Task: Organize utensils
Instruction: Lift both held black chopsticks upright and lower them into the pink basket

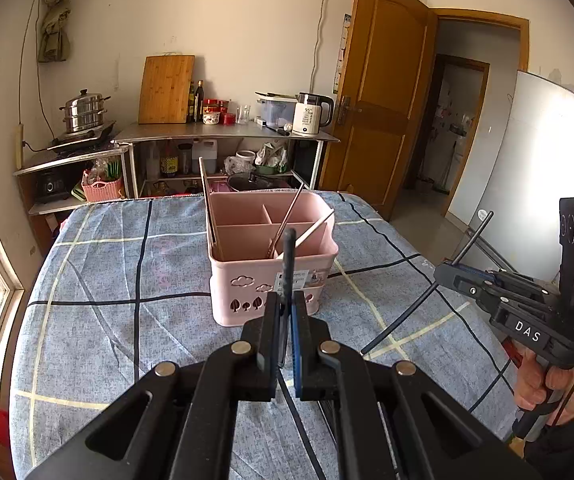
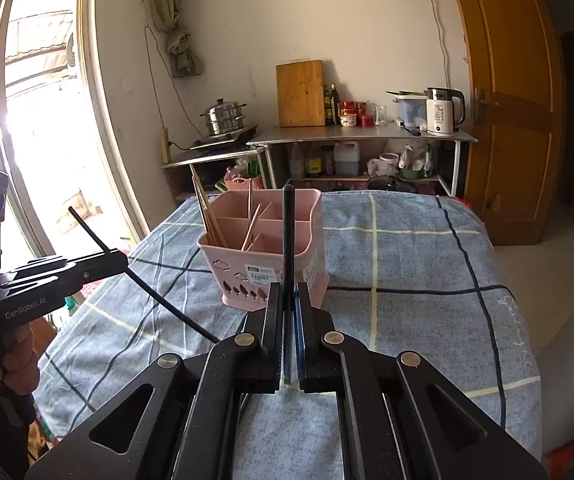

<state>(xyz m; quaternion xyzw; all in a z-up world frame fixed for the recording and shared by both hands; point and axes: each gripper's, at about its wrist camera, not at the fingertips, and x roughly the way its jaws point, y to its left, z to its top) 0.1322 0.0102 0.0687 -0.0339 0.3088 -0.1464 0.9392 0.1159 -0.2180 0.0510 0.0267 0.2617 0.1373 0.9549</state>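
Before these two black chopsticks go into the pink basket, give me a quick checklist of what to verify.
1. Left gripper clamped on its black chopstick: ok.
2. Right gripper clamped on its black chopstick: ok.
3. Pink basket upright on the checked cloth: ok.
4. Compartment free to receive them: ok, the near right one looks open.
5. Sticks clear of the basket rim: cannot tell.

A lived-in home kitchen: a steel steamer pot (image 1: 85,110) on a cooktop, a bamboo cutting board (image 1: 166,89) against the wall, oil bottles (image 1: 196,101), an electric kettle (image 1: 311,114), a wooden door (image 1: 383,92).
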